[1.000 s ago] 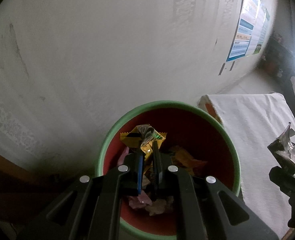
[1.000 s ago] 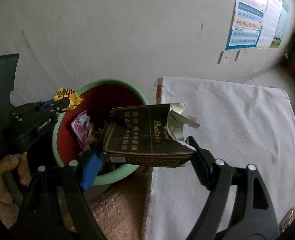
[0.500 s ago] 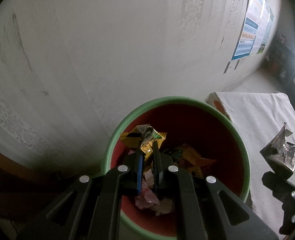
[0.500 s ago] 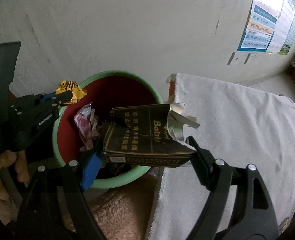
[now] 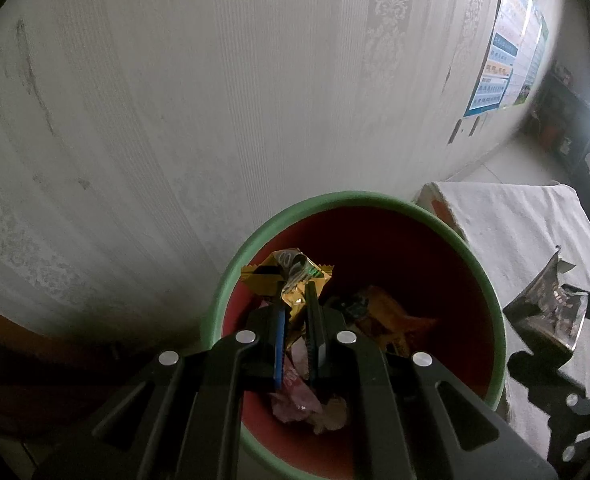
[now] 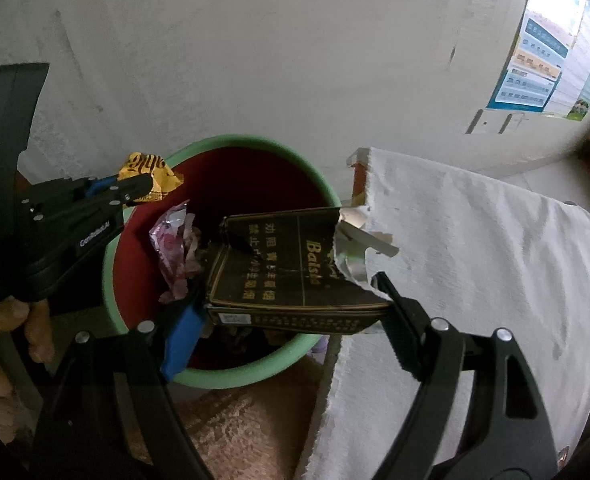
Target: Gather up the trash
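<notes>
Left gripper (image 5: 295, 308) clamps gold wrapper (image 5: 285, 278), bin (image 5: 375, 197) mouth directly below; right gripper (image 6: 291, 300) clamps torn carton (image 6: 291, 264), bin forward-left.

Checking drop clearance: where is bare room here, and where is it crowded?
Bare: the white cloth right of the bin, and the bin's far red wall. Crowded: the bin's near side, piled with wrappers, some beneath the black carton.

In front of me a pale wall (image 5: 223, 112) with faint patterned stripes carries 1 blue poster (image 6: 535, 68). A white cloth (image 6: 475, 248) covers the table, a pinkish rug (image 6: 231, 420) lies below, and glare enters far right.
</notes>
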A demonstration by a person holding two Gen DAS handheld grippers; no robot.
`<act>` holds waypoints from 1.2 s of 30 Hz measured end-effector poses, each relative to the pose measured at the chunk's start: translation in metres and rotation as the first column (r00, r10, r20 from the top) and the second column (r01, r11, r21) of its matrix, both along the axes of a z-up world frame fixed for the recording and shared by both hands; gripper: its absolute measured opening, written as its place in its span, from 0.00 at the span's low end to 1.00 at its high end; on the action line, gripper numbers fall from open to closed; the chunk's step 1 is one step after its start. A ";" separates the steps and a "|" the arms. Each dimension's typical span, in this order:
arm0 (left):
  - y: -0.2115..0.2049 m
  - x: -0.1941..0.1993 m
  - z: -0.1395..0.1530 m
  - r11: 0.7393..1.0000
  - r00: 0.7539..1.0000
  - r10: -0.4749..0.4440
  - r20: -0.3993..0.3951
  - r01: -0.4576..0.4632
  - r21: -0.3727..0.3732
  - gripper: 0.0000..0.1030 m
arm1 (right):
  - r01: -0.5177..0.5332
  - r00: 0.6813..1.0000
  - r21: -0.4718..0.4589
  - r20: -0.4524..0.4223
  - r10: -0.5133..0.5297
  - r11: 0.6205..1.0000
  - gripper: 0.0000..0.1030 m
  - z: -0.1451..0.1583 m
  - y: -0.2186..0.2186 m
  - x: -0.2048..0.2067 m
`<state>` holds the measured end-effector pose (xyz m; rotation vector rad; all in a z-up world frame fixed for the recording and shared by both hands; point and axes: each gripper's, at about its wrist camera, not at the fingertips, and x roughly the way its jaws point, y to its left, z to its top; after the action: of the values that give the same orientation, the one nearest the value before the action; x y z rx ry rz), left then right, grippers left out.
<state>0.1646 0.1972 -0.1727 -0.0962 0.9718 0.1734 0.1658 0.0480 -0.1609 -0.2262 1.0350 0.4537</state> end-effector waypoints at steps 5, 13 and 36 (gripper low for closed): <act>0.003 -0.001 0.000 1.000 1.000 0.002 0.002 -0.002 -0.001 0.06 | -0.021 1.000 0.006 -0.002 0.021 1.000 0.76 -0.001 0.006 -0.005; 0.004 -0.001 0.000 1.000 1.000 -0.001 -0.002 0.001 -0.015 0.15 | -0.061 0.998 0.032 -0.017 0.061 0.998 0.83 -0.003 0.012 -0.009; -0.070 -0.022 0.092 0.994 0.966 -0.093 0.241 0.075 0.081 0.86 | 0.207 0.945 0.180 0.217 -0.244 0.962 0.96 0.054 -0.114 -0.051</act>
<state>0.1430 0.1269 -0.0803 -0.0098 0.7212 0.1147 0.1147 -0.0657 -0.1065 -0.0195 0.7748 0.2884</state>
